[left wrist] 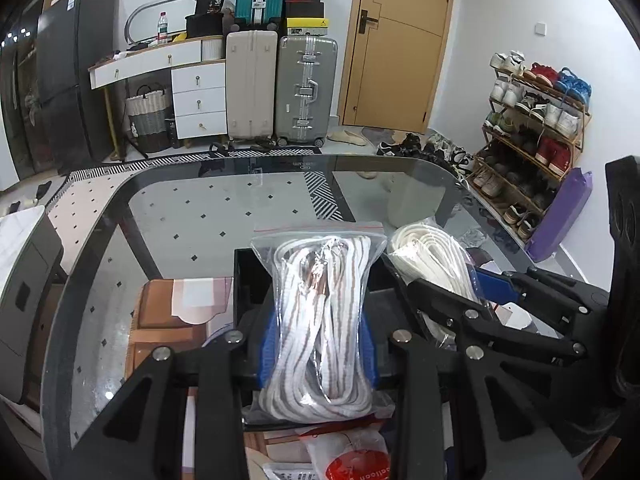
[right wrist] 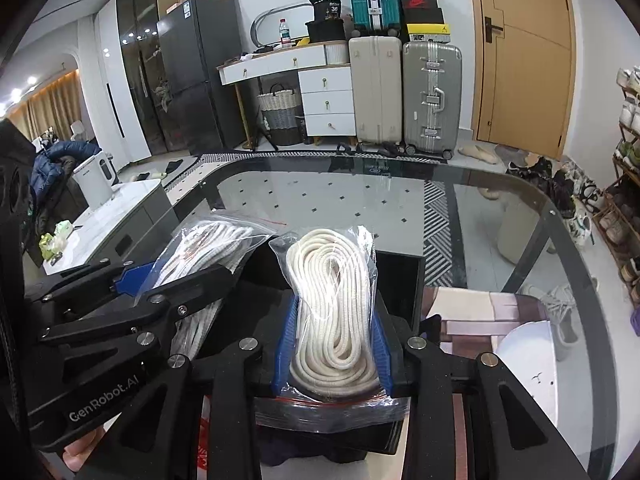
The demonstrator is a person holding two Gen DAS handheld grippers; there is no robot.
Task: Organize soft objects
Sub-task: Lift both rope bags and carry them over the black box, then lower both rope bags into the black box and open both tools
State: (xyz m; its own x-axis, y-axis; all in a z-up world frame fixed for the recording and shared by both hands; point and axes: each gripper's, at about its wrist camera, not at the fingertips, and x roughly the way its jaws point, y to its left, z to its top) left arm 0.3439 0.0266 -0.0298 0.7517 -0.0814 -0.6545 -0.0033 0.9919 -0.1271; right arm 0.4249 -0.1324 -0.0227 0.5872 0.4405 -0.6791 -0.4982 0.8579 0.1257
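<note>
Left wrist view: glass table [left wrist: 160,216] beneath, black box [left wrist: 248,280] dead centre; left gripper [left wrist: 318,344] clamps the grey-flecked rope bag [left wrist: 320,320], right gripper [right wrist: 338,344] at three o'clock pinches the cream rope bag [right wrist: 336,304]. Lower both level, side by side, releasing only once inside.

Glass table [left wrist: 192,216] — black box [left wrist: 250,280] on it

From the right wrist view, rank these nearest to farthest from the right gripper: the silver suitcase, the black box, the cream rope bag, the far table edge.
1. Cream rope bag: clamped in the right gripper.
2. Black box: just beneath and behind the bag.
3. Far table edge: across the glass top.
4. Silver suitcase: on the floor by the back wall, beside the door.
</note>
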